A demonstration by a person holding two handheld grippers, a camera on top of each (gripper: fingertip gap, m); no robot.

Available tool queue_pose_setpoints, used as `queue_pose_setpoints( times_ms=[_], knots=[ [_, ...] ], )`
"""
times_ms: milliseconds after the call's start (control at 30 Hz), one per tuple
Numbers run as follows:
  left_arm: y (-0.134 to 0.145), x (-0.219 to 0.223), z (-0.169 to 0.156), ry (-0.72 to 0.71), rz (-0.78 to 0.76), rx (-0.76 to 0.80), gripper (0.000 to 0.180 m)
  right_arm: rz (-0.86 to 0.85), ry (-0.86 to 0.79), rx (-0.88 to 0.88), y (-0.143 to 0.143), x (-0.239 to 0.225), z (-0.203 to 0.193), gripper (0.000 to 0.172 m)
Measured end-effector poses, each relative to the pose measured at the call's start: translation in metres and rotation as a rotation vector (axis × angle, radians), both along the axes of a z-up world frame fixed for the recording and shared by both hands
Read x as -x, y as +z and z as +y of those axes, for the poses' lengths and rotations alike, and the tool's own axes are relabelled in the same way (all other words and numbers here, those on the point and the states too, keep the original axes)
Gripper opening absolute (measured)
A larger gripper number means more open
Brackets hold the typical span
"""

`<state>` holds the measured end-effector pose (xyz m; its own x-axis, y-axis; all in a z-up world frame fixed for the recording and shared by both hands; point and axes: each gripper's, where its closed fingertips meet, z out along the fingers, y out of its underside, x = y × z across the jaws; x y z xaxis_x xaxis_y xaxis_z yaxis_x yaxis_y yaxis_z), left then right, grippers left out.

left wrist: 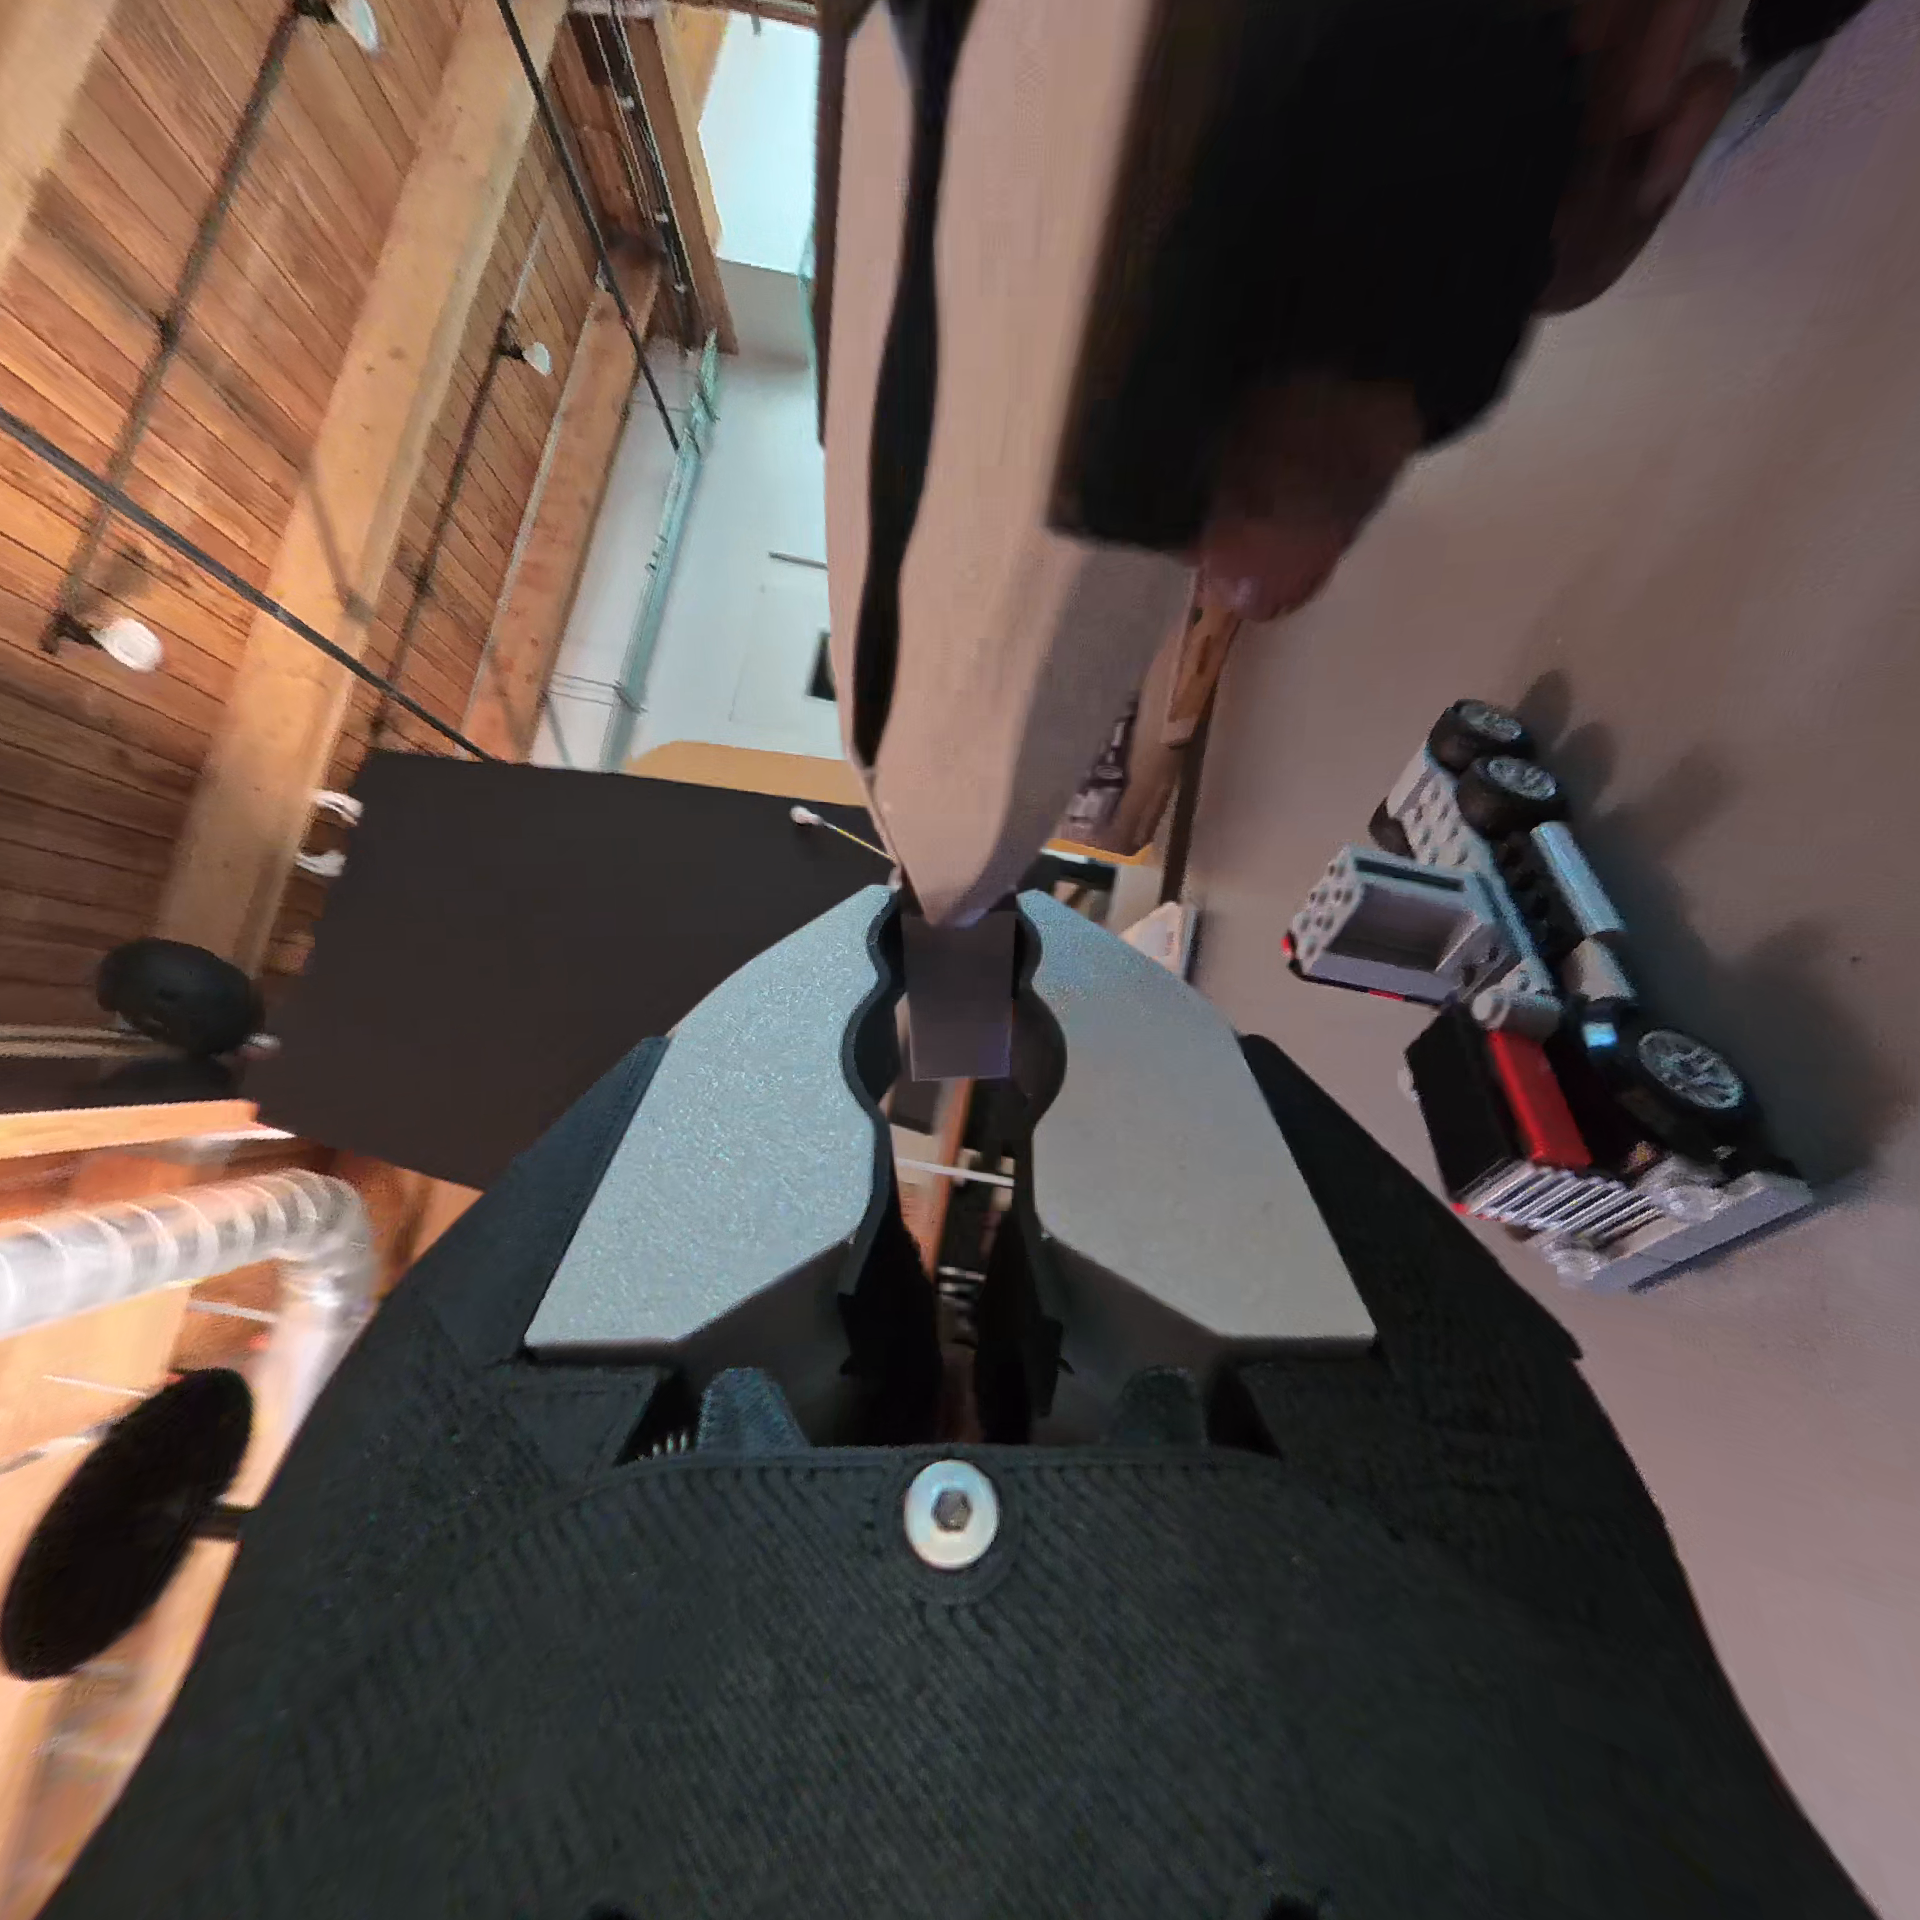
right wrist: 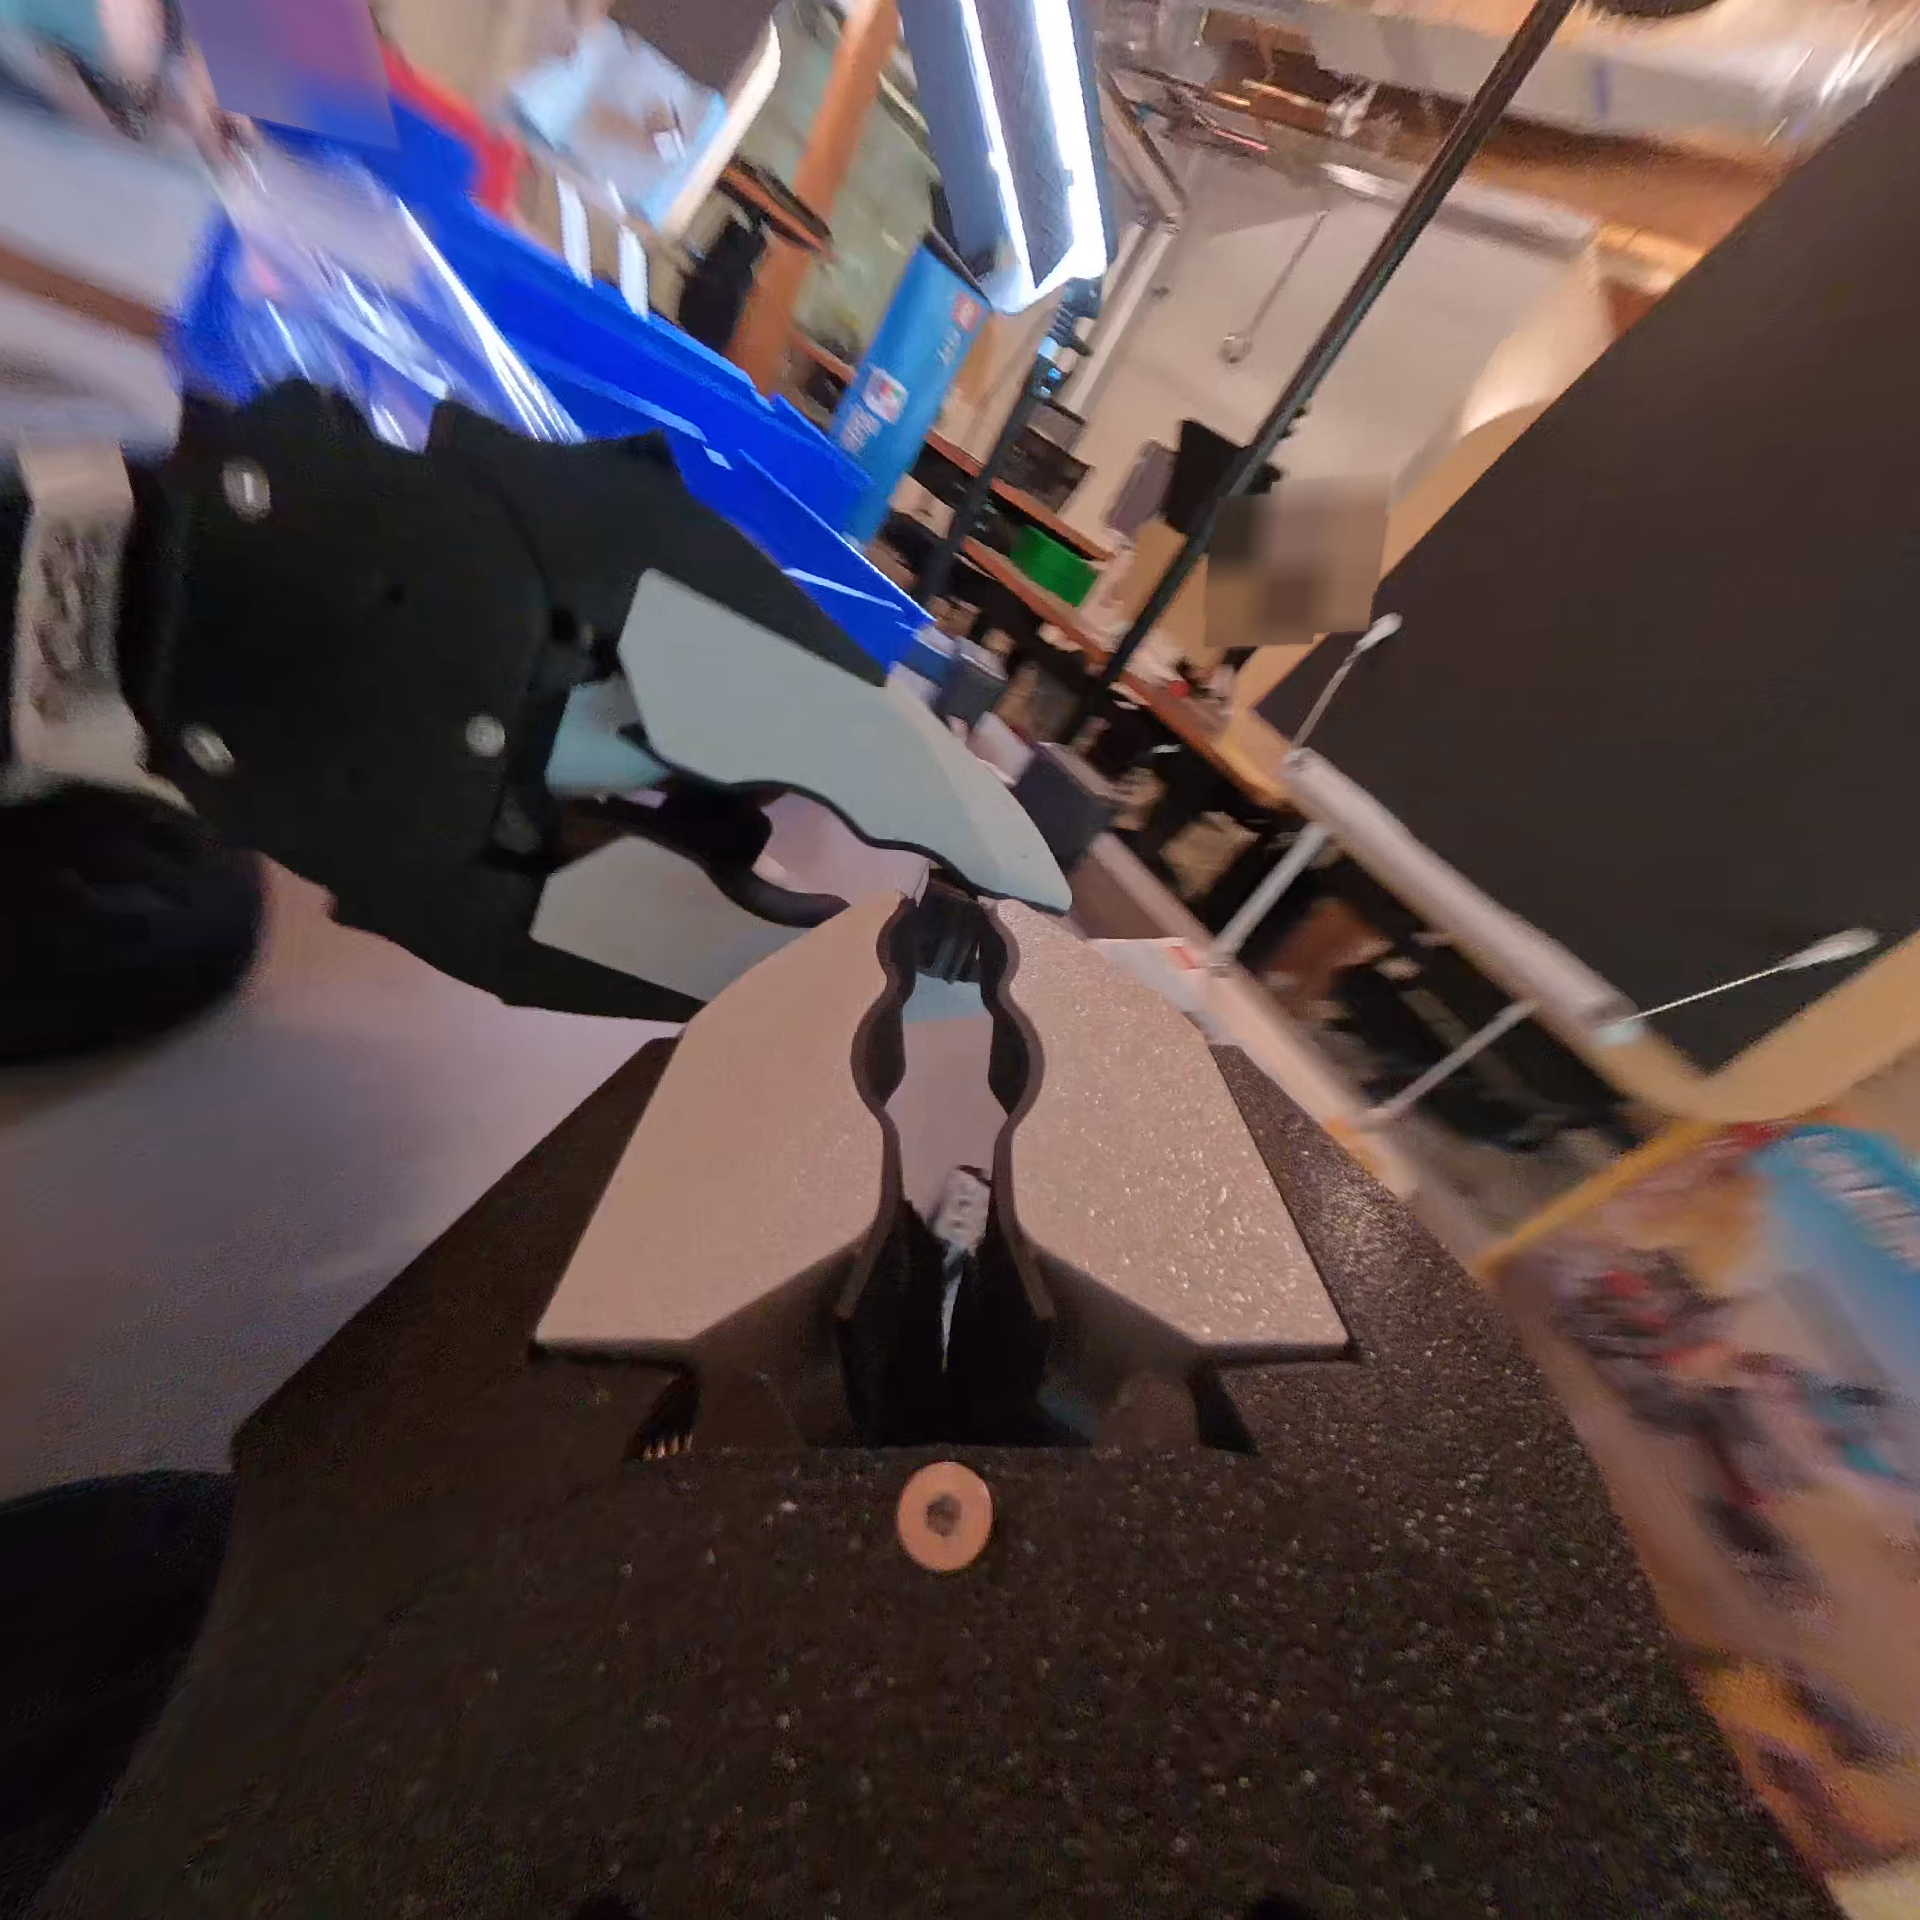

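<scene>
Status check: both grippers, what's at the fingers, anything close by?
Left gripper shut on flat grey piece. Right gripper shut on small black part, tips meeting left's. Brick-built truck lies on table nearby.

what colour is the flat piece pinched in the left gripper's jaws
Grey: the small flat rectangular piece between the left gripper fingertips, clearest in the left wrist view.

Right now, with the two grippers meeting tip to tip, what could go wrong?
1. The left gripper pinches the small grey piece only at its fingertips; a push from the right gripper might twist it loose.
2. The right gripper's small black part looks equally marginally held.
3. The toy brick truck close by could get knocked.
</scene>
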<state>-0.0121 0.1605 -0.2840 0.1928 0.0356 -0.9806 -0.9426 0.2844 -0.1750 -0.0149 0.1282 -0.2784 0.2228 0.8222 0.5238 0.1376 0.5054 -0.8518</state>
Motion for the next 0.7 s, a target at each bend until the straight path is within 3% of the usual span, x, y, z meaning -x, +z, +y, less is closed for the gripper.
queue_pose_setpoints(
  times_ms=[67,333,400,467,600,700],
  knots=[
    [0.001,0.0,0.0,-0.003,-0.072,0.045,0.018,-0.021,-0.071,-0.126,0.003,0.001,-0.002,0.011],
    [-0.001,-0.001,0.001,0.005,-0.178,0.151,0.018,-0.068,-0.199,-0.352,0.006,0.001,-0.003,0.011],
    [-0.003,-0.002,0.0,0.001,-0.225,0.213,0.018,-0.067,-0.214,-0.45,0.01,0.001,-0.007,0.0],
    [-0.016,0.0,0.004,0.013,-0.271,0.32,0.018,-0.057,-0.229,-0.523,0.015,0.0,-0.013,0.0],
    [-0.007,0.011,0.008,0.061,-0.198,0.171,0.018,0.096,-0.073,-0.152,0.023,0.0,-0.014,0.0],
    [0.0,0.014,0.008,0.109,-0.119,0.066,0.018,0.116,0.014,0.12,0.015,0.0,-0.002,0.025]
  ],
)
